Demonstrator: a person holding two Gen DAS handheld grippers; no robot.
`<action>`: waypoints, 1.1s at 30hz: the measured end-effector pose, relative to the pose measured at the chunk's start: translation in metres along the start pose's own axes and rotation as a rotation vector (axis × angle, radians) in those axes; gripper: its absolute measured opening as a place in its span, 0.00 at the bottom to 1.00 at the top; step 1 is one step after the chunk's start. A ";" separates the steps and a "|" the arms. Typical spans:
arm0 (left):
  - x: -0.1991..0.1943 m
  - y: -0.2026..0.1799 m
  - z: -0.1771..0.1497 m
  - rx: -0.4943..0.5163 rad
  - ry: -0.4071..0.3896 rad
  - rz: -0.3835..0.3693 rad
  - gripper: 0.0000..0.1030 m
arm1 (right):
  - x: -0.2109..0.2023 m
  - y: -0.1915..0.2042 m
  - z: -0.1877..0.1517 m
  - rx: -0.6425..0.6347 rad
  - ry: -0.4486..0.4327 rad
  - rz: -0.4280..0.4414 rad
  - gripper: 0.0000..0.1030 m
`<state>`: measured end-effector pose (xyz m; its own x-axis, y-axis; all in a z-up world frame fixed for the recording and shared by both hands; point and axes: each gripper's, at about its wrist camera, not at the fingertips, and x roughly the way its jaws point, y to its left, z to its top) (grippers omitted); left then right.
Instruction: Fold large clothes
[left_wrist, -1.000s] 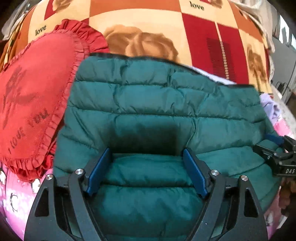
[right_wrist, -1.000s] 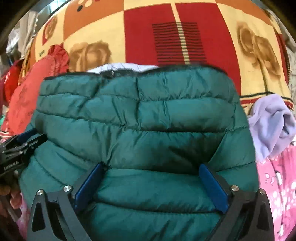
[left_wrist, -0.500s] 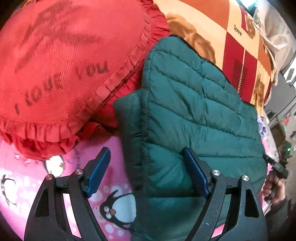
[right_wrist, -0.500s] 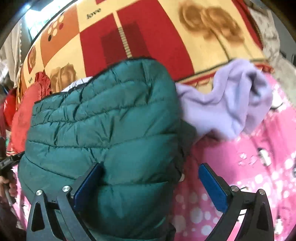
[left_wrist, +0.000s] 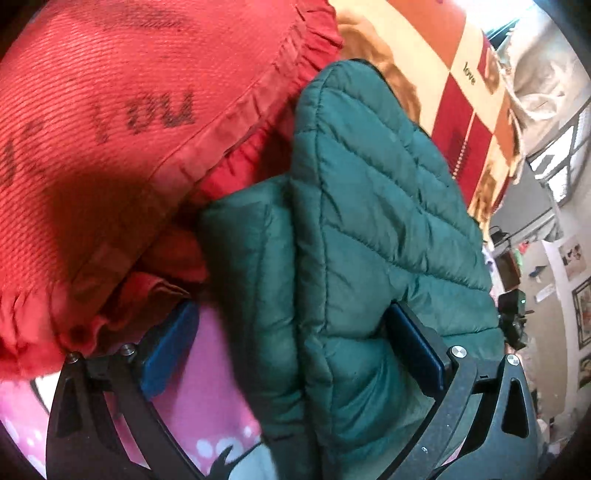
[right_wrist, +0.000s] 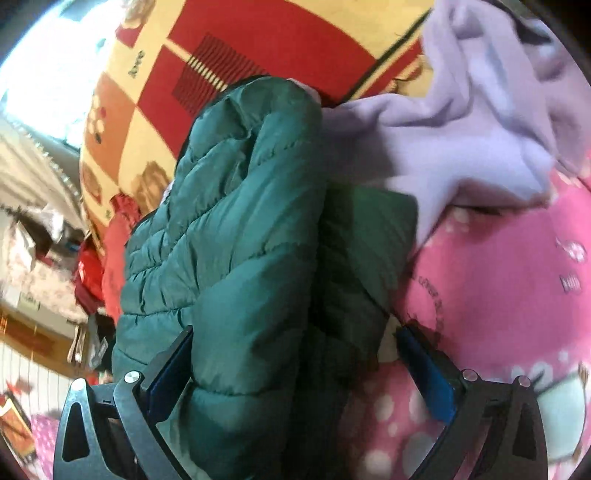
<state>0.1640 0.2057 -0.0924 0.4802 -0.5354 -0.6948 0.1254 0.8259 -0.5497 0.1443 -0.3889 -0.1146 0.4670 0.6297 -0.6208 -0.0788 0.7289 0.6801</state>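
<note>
A dark green quilted puffer jacket (left_wrist: 369, 206) lies folded in layers on the pink bedsheet (left_wrist: 207, 387); it also shows in the right wrist view (right_wrist: 236, 229). My left gripper (left_wrist: 291, 350) is open, its jaws wide and straddling the jacket's left folded edge, one finger on the pink sheet, the other against the jacket. My right gripper (right_wrist: 295, 369) is open and straddles the jacket's right folded edge in the same way. The right gripper shows small at the far right of the left wrist view (left_wrist: 511, 317).
A red frilled cushion (left_wrist: 122, 122) presses against the jacket's left side. A lilac fleece garment (right_wrist: 461, 122) lies against its right side. A red, cream and orange patterned blanket (right_wrist: 258, 48) lies behind. Room clutter shows at the far edges.
Both grippers have swung outwards from the jacket's front to its left and right ends and tilted. They now straddle the side edges. The jaws stay open.
</note>
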 end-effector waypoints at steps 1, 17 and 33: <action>0.001 -0.004 0.002 0.014 -0.006 -0.005 0.89 | 0.000 -0.002 0.001 -0.011 -0.002 0.013 1.00; -0.011 -0.054 -0.001 0.165 -0.161 0.221 0.32 | 0.003 0.037 0.013 -0.279 -0.179 -0.054 0.54; -0.094 -0.109 -0.056 0.111 -0.248 0.189 0.25 | -0.095 0.119 -0.023 -0.470 -0.289 -0.070 0.35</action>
<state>0.0567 0.1566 0.0069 0.6987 -0.3228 -0.6384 0.1014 0.9281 -0.3583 0.0704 -0.3553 0.0163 0.7024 0.5246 -0.4811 -0.3924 0.8493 0.3532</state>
